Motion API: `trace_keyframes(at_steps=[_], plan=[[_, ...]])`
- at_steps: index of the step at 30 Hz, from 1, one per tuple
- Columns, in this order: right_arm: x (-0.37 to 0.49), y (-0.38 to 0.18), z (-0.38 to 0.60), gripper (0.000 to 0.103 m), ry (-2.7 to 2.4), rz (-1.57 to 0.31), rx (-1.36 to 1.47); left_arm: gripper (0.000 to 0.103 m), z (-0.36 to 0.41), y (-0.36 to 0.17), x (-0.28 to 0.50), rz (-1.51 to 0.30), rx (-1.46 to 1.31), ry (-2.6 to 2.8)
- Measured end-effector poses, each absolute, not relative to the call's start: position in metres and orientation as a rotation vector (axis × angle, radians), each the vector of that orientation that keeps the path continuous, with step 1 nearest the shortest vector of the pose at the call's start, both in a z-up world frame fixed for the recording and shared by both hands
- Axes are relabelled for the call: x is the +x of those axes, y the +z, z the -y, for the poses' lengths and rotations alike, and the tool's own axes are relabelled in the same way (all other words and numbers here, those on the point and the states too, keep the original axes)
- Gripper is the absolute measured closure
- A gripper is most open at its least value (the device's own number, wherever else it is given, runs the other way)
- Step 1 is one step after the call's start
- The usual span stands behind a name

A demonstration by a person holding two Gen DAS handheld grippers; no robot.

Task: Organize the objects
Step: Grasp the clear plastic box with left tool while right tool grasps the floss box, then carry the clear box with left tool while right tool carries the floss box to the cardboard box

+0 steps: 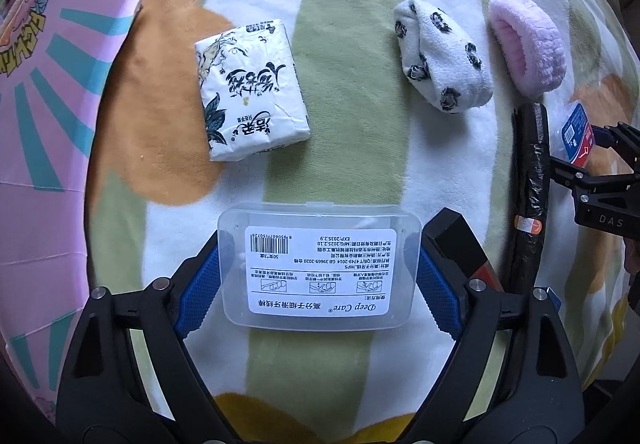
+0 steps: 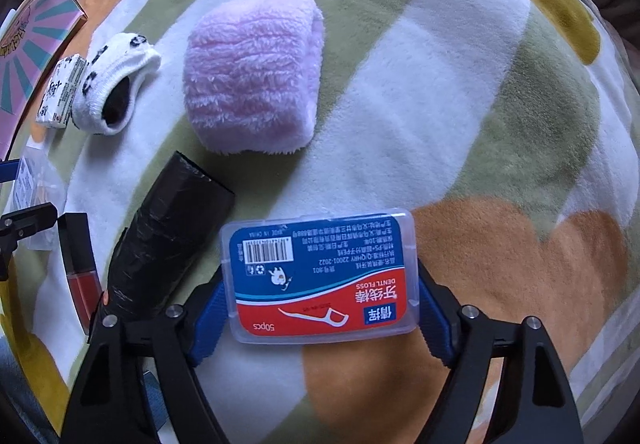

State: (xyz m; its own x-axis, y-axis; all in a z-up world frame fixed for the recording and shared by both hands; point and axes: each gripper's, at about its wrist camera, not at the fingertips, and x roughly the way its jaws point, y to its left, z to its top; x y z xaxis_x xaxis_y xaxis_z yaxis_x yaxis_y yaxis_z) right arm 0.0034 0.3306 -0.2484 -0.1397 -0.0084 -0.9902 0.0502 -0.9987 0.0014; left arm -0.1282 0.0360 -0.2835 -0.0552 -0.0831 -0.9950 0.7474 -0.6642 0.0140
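My left gripper (image 1: 319, 276) is shut on a clear floss-pick box with a white label (image 1: 319, 268), held between its blue pads just above the blanket. My right gripper (image 2: 320, 304) is shut on a clear dental floss box with a blue and red label (image 2: 322, 276); this gripper and box also show at the right edge of the left wrist view (image 1: 576, 135). A tissue pack (image 1: 250, 89), a white patterned sock (image 1: 440, 55), a pink fluffy sock (image 2: 252, 71) and a black bag roll (image 2: 168, 232) lie on the blanket.
A pink and teal cardboard box (image 1: 44, 123) stands at the left. A red lipstick tube (image 2: 80, 268) lies left of the black roll. Everything rests on a soft striped green, white and orange blanket (image 2: 460, 103).
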Motion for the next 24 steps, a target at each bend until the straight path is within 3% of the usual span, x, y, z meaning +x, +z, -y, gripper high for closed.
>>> trace_keyframes(at_steps=[12,19,24], plan=[[0.056,-0.202,-0.33,0.025,-2.463,0.05,2.033,0.016,-0.061,-0.226,-0.122,-0.689,1.563,-1.911],[0.097,-0.123,-0.314,0.025,-2.628,0.142,1.995,0.016,-0.047,-0.168,-0.11,-0.58,1.51,-2.036],[0.041,-0.052,-0.287,0.025,-2.764,0.328,1.943,0.016,-0.034,-0.115,-0.092,-0.491,1.447,-2.133]])
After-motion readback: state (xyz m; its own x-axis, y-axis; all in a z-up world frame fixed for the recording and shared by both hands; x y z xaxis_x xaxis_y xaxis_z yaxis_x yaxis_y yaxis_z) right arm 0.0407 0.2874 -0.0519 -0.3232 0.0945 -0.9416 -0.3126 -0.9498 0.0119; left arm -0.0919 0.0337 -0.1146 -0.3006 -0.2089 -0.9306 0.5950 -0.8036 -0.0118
